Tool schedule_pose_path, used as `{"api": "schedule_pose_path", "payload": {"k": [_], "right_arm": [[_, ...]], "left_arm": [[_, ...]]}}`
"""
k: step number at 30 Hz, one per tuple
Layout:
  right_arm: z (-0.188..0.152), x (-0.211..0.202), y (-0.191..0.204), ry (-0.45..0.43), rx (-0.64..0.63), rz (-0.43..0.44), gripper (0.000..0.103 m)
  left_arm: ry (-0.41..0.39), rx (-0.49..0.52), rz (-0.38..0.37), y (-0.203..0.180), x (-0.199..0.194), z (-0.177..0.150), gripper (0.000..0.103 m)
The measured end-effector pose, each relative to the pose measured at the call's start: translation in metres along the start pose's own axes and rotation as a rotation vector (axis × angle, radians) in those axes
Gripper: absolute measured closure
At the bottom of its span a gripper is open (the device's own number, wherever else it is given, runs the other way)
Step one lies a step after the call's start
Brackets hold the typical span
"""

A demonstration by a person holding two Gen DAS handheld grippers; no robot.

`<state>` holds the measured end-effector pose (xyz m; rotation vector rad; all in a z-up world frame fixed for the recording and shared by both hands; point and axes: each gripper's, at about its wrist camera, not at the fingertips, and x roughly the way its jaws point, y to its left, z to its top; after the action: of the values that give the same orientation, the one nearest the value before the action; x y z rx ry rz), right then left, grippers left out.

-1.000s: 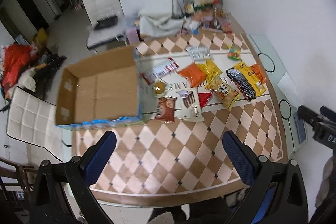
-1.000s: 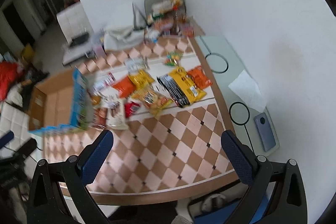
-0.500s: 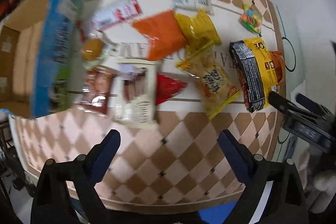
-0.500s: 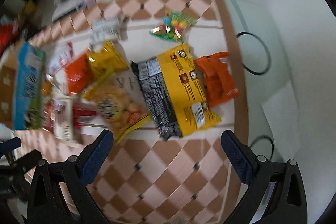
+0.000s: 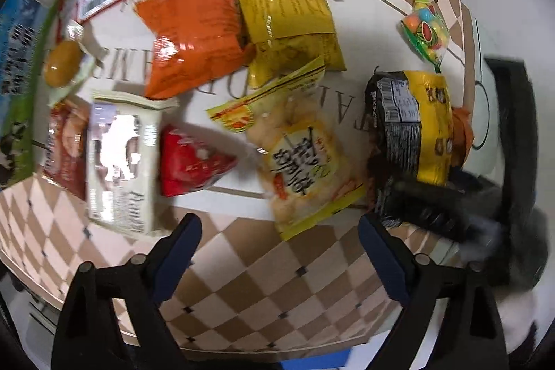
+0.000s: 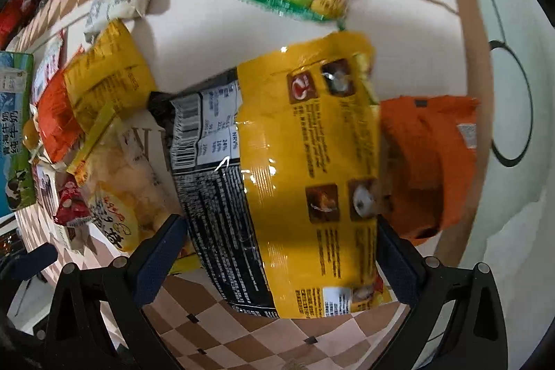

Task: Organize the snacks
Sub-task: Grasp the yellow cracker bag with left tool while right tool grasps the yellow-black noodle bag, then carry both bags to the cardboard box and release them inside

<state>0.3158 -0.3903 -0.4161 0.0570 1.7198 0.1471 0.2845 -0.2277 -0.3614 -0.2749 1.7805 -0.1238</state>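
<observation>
Snack packets (image 5: 305, 162) scattered flat on checkered table (image 5: 263, 280) (some overlapping), black-yellow bag (image 6: 298, 175)

Checkered table (image 5: 263, 280) strewn with snack packets (image 5: 305, 158)

My other claw (image 5: 513, 169) smears to a dark blur at right in the left view, hiding the yellow-black bag's (image 5: 412, 130) lower end. The blue carton (image 5: 20, 58) is cut off at the left edge, its print unreadable.
</observation>
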Motion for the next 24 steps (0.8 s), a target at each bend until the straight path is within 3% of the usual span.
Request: {"api": "schedule_pose_path", "payload": {"k": [3, 8, 13, 15, 17, 21, 24], "right_arm": [[-0.004, 0.014, -0.004, 0.025, -0.006, -0.038, 0.009], [-0.022, 0.03, -0.033, 0.064, 0.093, -0.012, 0.014], [-0.034, 0.048, -0.055, 0.08, 0.161, 0.035, 0.013], [-0.037, 0.055, -0.062, 0.077, 0.186, 0.051, 0.013], [-0.04, 0.063, -0.063, 0.074, 0.202, 0.051, 0.013], [-0.045, 0.065, -0.074, 0.078, 0.211, 0.031, 0.013], [-0.048, 0.065, -0.076, 0.08, 0.213, 0.02, 0.012]], "left_arm": [[0.022, -0.052, -0.044, -0.002, 0.01, 0.011, 0.014], [0.063, -0.117, -0.081, -0.007, 0.027, 0.028, 0.018], [0.095, -0.155, -0.05, -0.017, 0.045, 0.042, 0.018], [0.089, -0.16, -0.03, -0.02, 0.05, 0.048, 0.023], [0.076, -0.146, 0.01, -0.025, 0.051, 0.05, 0.043], [0.051, -0.059, 0.071, -0.037, 0.049, 0.05, 0.052], [0.012, 0.084, 0.158, -0.053, 0.045, 0.042, 0.053]]}}
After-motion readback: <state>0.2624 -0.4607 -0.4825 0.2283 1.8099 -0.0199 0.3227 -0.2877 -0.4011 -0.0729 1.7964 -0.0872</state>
